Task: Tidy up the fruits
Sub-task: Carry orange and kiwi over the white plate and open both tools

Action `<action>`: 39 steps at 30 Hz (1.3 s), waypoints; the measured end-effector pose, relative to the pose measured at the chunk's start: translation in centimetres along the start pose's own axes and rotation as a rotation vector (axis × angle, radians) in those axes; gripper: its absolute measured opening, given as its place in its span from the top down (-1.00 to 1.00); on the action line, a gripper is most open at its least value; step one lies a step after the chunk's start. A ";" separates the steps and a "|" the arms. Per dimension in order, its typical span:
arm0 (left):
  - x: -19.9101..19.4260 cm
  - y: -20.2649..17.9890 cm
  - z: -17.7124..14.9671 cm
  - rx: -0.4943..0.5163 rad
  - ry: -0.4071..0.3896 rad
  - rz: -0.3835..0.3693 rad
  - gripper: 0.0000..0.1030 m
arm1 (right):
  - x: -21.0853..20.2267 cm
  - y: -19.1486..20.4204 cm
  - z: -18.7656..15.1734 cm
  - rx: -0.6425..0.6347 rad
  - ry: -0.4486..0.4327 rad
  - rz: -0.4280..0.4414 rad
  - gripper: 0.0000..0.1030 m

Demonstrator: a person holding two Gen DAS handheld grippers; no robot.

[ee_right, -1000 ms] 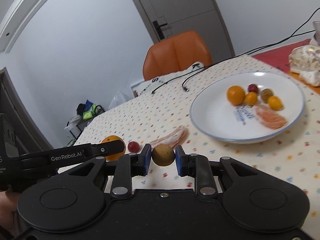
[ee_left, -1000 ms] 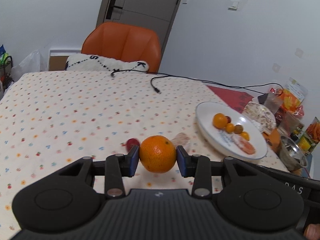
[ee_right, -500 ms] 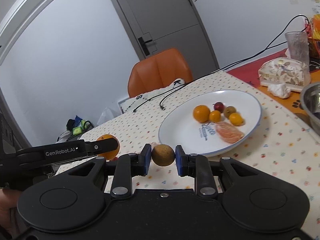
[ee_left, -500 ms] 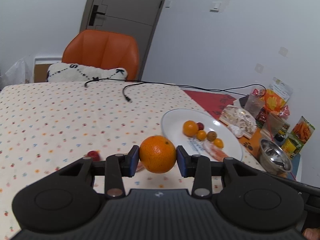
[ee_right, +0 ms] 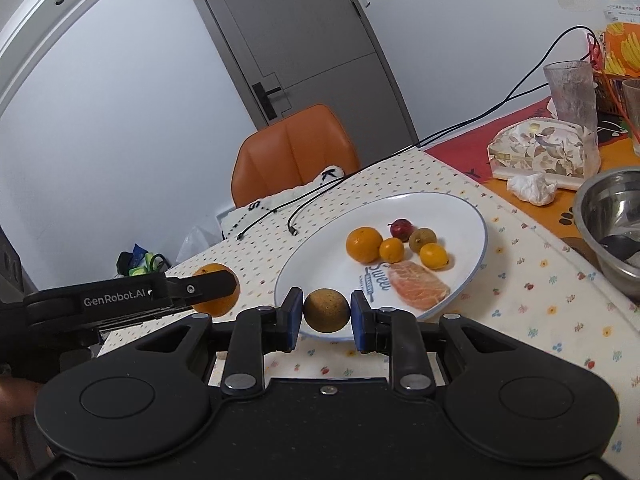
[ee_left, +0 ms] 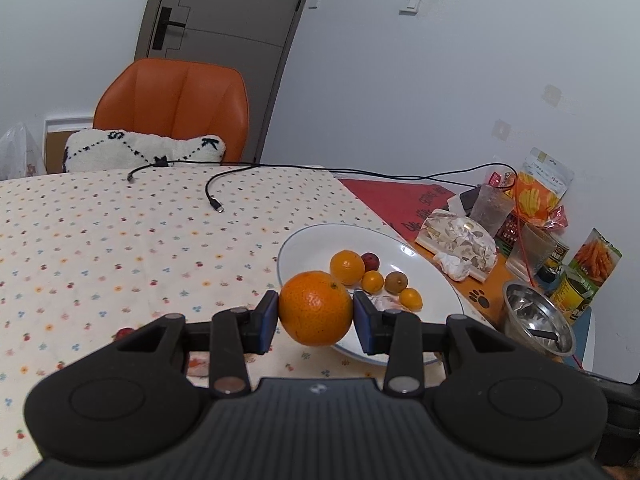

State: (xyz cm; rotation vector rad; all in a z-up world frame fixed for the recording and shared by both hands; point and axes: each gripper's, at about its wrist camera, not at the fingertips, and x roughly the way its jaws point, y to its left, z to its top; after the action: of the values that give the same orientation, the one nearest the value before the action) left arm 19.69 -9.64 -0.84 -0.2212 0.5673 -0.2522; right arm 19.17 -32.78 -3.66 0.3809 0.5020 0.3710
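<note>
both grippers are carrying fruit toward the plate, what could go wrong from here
1. The orange in the left gripper is round and held only at its sides; released above the plate, it could roll off the rim.
2. The small fruits sit loosely clustered; a dropped orange or the brown fruit from the right gripper might scatter them.
3. Both grippers approach the same near edge, so they may bump each other.

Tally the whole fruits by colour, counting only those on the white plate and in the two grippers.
Orange: 4. On the white plate, a mid-sized orange fruit and two small orange fruits; the big orange in the left gripper.
Brown: 2. The plated brown fruit; the held brown fruit in the right gripper.
Red: 1. The small red fruit, plated.
Total: 7
</note>
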 end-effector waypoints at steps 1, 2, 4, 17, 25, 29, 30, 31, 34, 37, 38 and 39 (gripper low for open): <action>0.3 -0.1 0.1 0.002 0.004 -0.001 0.25 | 0.2 -0.1 0.1 0.000 0.001 0.000 0.53; 0.6 -0.2 0.2 0.004 0.007 -0.001 0.25 | 0.3 -0.2 0.3 0.001 0.001 0.000 0.53; 1.3 -0.3 0.3 0.004 0.014 0.001 0.25 | 0.7 -0.6 0.4 0.004 0.005 -0.003 0.53; 5.4 -2.0 0.5 0.022 0.076 -0.006 0.25 | 2.1 -2.4 0.8 0.040 0.023 0.005 0.53; 5.3 -2.5 0.9 0.033 0.037 0.017 0.18 | 2.4 -2.5 0.8 0.046 0.029 -0.004 0.53; 4.3 -1.6 1.2 0.024 0.032 0.032 0.17 | 3.0 -2.0 1.1 0.025 0.027 -0.001 0.53; 4.1 -1.4 1.2 0.022 0.031 0.040 0.16 | 3.3 -1.9 1.2 0.017 0.031 -0.005 0.51; 3.8 -1.1 1.3 0.018 0.029 0.047 0.14 | 3.5 -1.9 1.3 0.017 0.036 -0.015 0.41; 2.8 -0.1 1.3 0.006 0.020 0.065 -0.01 | 3.1 -1.7 1.4 0.034 0.021 -0.032 0.40; 1.6 0.9 1.2 -0.001 0.005 0.093 -0.21 | 2.4 -1.2 1.3 0.027 0.015 -0.028 0.40; 1.3 1.3 1.2 -0.005 0.003 0.100 -0.22 | 2.2 -1.0 1.2 0.028 0.015 -0.030 0.40; 0.9 1.6 1.2 -0.010 0.003 0.107 -0.24 | 2.1 -0.9 1.2 0.030 0.016 -0.030 0.40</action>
State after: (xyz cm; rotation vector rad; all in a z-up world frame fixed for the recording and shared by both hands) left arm 21.42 -8.19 -0.75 -0.1993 0.5811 -0.1463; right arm 21.68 -32.97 -3.90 0.3995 0.5289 0.3382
